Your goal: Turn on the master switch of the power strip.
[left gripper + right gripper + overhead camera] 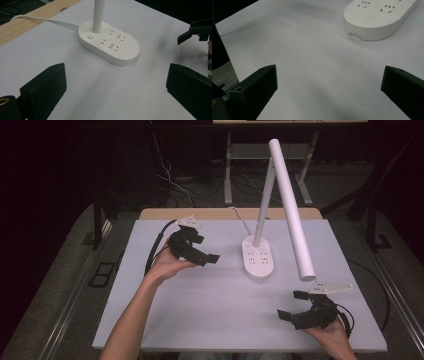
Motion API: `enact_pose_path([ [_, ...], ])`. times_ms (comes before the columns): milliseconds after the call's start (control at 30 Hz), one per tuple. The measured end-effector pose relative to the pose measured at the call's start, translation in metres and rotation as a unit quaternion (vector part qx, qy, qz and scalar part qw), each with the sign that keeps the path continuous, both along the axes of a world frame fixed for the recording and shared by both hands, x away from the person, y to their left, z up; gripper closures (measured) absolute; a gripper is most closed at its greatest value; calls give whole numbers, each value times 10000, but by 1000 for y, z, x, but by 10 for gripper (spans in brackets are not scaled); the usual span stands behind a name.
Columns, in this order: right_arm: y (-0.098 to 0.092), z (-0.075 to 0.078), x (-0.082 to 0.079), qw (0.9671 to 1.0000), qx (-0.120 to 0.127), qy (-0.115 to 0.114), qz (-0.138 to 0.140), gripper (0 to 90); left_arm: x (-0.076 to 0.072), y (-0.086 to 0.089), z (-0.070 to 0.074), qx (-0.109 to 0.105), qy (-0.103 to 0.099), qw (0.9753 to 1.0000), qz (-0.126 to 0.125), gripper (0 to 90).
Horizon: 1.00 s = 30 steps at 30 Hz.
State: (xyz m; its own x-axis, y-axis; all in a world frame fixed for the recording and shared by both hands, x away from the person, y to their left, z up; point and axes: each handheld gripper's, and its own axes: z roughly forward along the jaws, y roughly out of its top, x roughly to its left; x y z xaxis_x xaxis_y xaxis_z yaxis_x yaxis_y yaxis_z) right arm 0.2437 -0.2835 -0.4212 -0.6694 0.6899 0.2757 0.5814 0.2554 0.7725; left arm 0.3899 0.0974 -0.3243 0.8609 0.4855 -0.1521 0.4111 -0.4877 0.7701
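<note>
- The counter (200,320), under a pale sheet, carries a single thing: a white desk lamp (280,195), standing right of centre and toward the far side.
- The lamp's long tube head (292,210) slants down toward the person's right; a thinner stem (263,205) rises from the base. Both look rigid and smooth, likely slippery under hard jaws, and the joint where they meet could be a weak spot.
- Its oval base (110,45) sits flat, with socket slots and a round button (90,36) on top and a white cord (37,18) trailing off the far edge. It probably holds most of the weight; the stem just above it seems the safest place to take hold.
- The left hand-held gripper (205,256) is raised left of the base, jaws spread wide toward it, holding nothing.
- The right hand-held gripper (295,305) hovers near the front right corner, well apart from the lamp, jaws likewise wide apart and empty.
</note>
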Motion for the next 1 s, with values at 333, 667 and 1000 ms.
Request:
enact_pose_path([
  [333, -1, 0, 0, 10000, 20, -4, -6, 0, 14, -12, -1, 124, 37, 9999, -55, 21],
  [667, -3, 0, 0, 10000, 26, 7, -37, 0, 31, -22, -2, 75, -39, 10000, 5, 47],
  [1000, -3, 0, 0, 10000, 27, 15, -29, 0, 47, -33, -4, 194, 2, 9998, -2, 54],
])
